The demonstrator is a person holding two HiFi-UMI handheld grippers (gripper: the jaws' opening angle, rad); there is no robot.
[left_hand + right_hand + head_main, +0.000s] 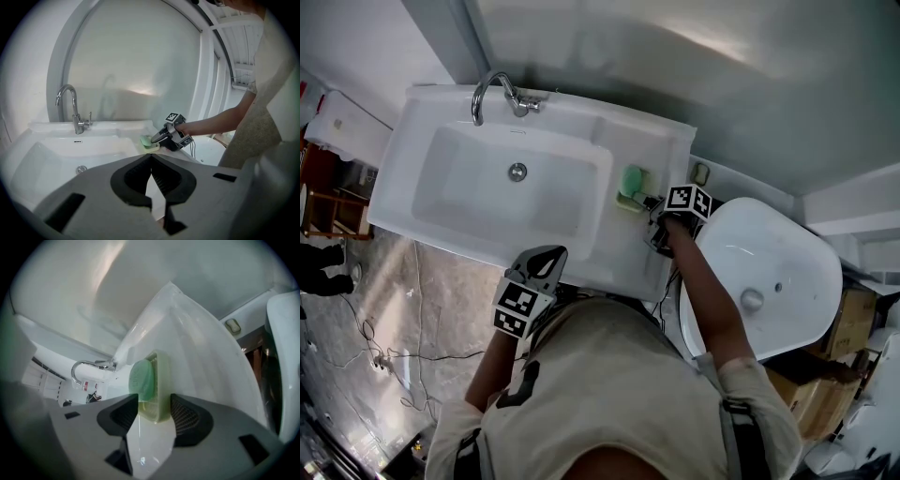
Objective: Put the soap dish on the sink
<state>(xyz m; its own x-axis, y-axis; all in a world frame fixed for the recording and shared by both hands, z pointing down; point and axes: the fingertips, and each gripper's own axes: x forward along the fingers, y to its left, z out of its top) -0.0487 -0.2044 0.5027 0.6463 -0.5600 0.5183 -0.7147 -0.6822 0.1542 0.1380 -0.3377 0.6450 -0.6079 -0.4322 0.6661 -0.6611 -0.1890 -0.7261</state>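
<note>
A pale green soap dish (630,200) carrying a green soap bar (634,177) rests on the flat right ledge of the white sink (652,141). My right gripper (647,202) reaches it from the right. In the right gripper view the soap dish (162,394) with its soap bar (141,379) stands between the jaws of the right gripper (154,400), which are open and not pressing on it. My left gripper (549,253) hovers at the sink's front edge, shut and empty. From the left gripper view, that left gripper (151,157) faces the soap dish (149,144) and the right gripper (157,139).
A chrome faucet (492,89) stands at the back of the basin, whose drain (517,172) is in the middle. A second white basin (769,272) sits close at the right. Cables (394,347) trail over the marble floor at the left. Cardboard boxes (853,319) are at the far right.
</note>
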